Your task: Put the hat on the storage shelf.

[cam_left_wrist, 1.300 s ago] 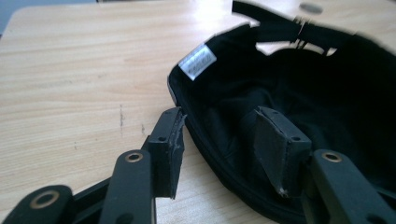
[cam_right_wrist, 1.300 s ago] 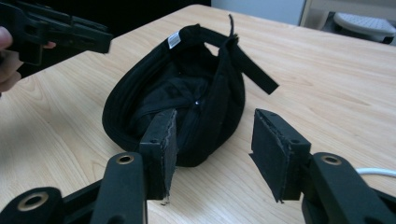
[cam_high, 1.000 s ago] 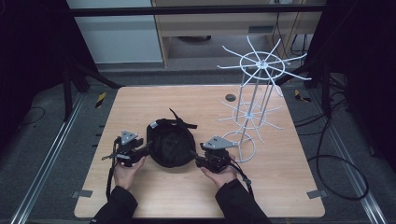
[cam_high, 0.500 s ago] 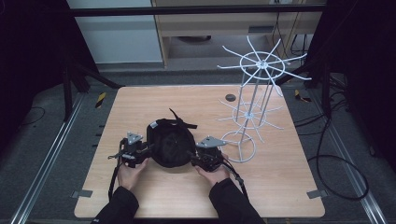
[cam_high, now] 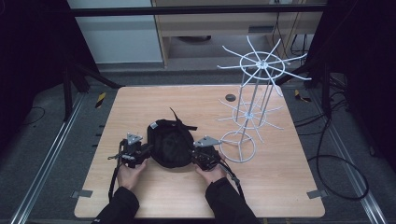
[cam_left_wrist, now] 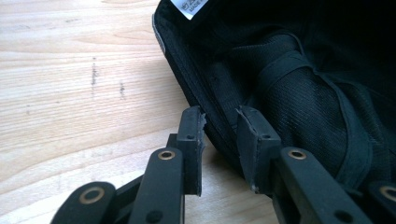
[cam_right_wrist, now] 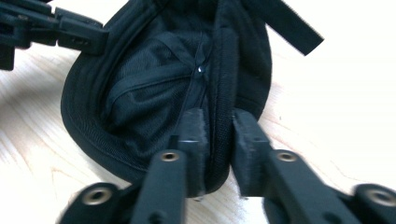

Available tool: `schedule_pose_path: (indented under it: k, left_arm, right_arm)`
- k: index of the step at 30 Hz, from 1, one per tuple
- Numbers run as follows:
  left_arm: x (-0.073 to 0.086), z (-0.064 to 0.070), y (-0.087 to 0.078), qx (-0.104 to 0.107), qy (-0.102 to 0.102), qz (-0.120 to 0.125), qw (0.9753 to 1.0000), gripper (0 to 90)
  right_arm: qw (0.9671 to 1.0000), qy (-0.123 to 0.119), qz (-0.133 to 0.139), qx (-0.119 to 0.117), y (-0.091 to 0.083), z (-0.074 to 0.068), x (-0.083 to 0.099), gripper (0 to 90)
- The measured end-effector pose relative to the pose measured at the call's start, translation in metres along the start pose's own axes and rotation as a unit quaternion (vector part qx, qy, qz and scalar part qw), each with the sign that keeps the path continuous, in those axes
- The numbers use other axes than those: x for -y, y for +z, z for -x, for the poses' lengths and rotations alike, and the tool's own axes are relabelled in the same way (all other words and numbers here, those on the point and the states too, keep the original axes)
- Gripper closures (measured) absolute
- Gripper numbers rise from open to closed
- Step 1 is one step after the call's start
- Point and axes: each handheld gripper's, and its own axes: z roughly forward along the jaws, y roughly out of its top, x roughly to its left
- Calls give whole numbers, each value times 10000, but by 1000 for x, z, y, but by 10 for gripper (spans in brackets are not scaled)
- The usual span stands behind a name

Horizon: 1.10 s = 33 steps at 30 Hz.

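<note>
Two hand-held grippers flank a black cap [cam_high: 170, 147] lying upside down on the pale wood-grain bench [cam_high: 140, 100]. We note mesh lining, stitched rim, a white label. Left hand-held gripper [cam_left_wrist: 219, 123] pinches the rim between its jaws; right hand-held gripper [cam_right_wrist: 217, 128] pinches the opposite rim. White wire rack [cam_high: 252, 93] stands just beside. Since a second ago, both have closed in from beside the cap onto its edge.

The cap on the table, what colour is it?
The cap is black all over, with a small white label inside; the left gripper view shows the label best.
</note>
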Motion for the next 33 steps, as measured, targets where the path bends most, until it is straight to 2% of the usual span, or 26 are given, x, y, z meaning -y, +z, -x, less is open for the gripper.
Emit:
schedule_pose_path:
  k: [4,7,11,14,15,20,25,27,33]
  left_arm:
    - [0,3,0,158,-28,-18,9999,717]
    - [1,7,1,262,-14,-29,9997,718]
    - [2,15,2,380,112,-39,9992,734]
    - [4,20,3,408,249,-59,9988,823]
    - [4,21,4,402,273,-86,9988,827]
    - [7,21,8,354,309,-202,9987,841]
    - [8,19,10,365,312,-197,9987,851]
    - [9,19,10,363,319,-179,9987,851]
    - [8,16,9,426,251,-147,9987,827]
  right_arm:
    - [9997,2,243,-28,-6,-1,-4,824]
    - [9983,-44,573,-105,-16,-1,-9,831]
    - [9943,-275,999,-268,-30,-2,-18,833]
    - [9900,-467,1249,-463,-38,-7,-24,834]
    - [9887,-552,1289,-526,-39,-9,-25,834]
    - [9833,-949,1294,-858,-38,-22,-24,833]
    - [9789,-1256,1161,-1122,-33,-31,-20,832]
    - [9789,-1246,1072,-1214,-32,-33,-18,831]
    - [9807,-1183,874,-1289,-28,-34,-12,829]
